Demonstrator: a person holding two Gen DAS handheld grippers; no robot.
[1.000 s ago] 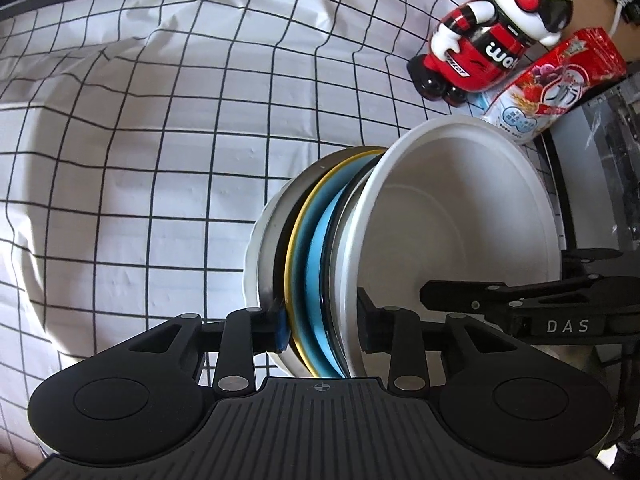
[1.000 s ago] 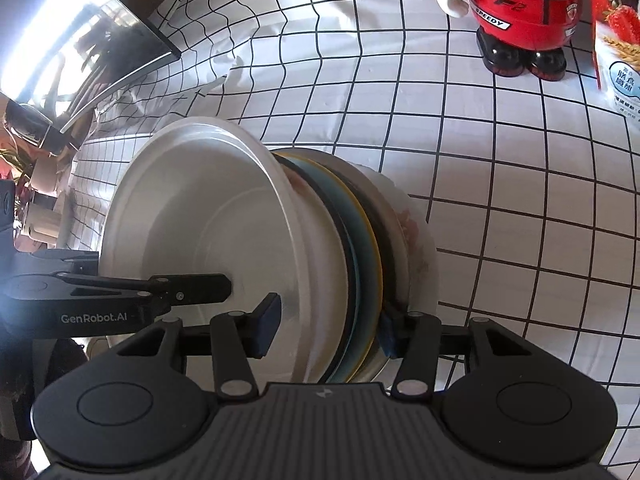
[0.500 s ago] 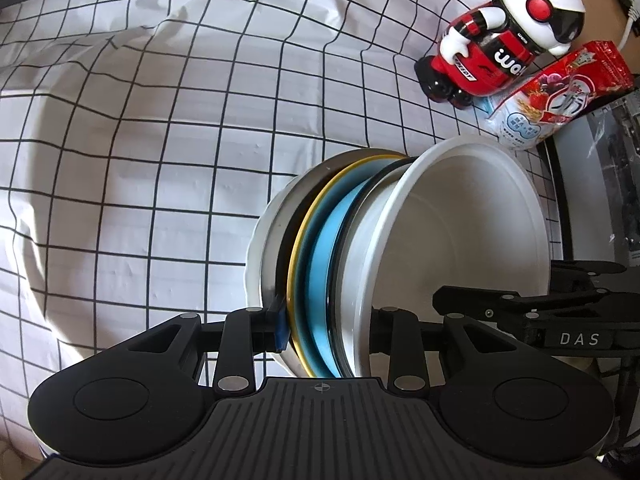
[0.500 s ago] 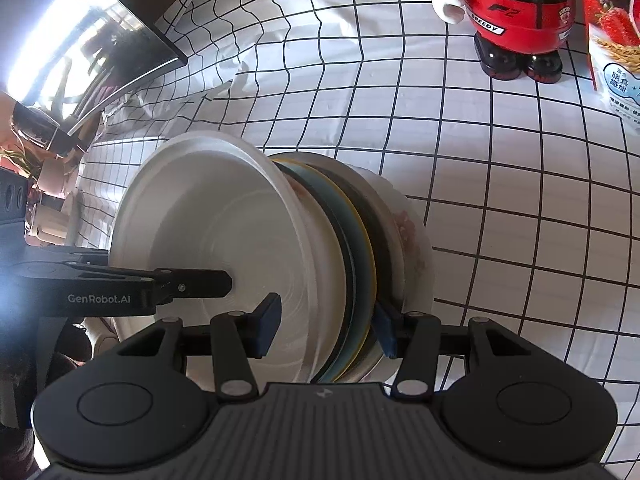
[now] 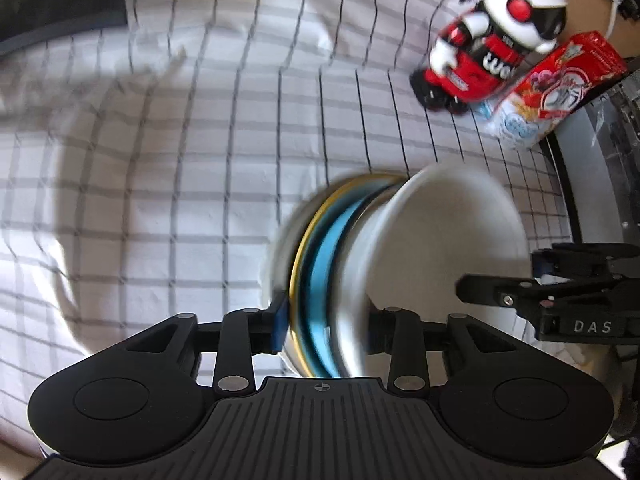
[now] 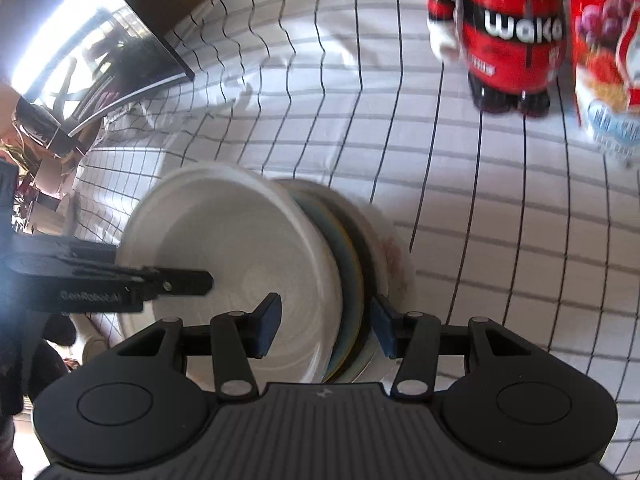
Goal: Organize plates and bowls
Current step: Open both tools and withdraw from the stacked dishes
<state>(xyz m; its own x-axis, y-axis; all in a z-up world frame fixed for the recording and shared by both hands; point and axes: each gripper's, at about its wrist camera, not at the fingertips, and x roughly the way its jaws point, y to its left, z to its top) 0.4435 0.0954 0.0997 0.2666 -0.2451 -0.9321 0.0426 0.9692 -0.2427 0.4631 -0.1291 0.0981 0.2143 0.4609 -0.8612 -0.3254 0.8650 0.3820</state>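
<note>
Stack: plates point(image 5: 320, 276) and a white bowl point(image 5: 444, 236) are held on edge as one bundle above the checked tablecloth point(image 5: 180, 168); the bundle is blurred in the left wrist view.
Order: a pale plate, a yellow-rimmed plate, a blue plate and the bowl are seen from left to right in that view.
Left gripper point(image 5: 326, 330): its jaws are opening around the lower rim of the bundle; whether the pads are pressed on it cannot be told through the blur.
Right gripper point(image 6: 326, 328): the bundle's rim is straddled; the right pad point(image 6: 384, 330) is laid against the outermost plate, the left pad stands clear inside the bowl.
Background: a red and white robot toy point(image 5: 492, 48) and a snack packet point(image 5: 552, 88) are seen side by side on the cloth.
</note>
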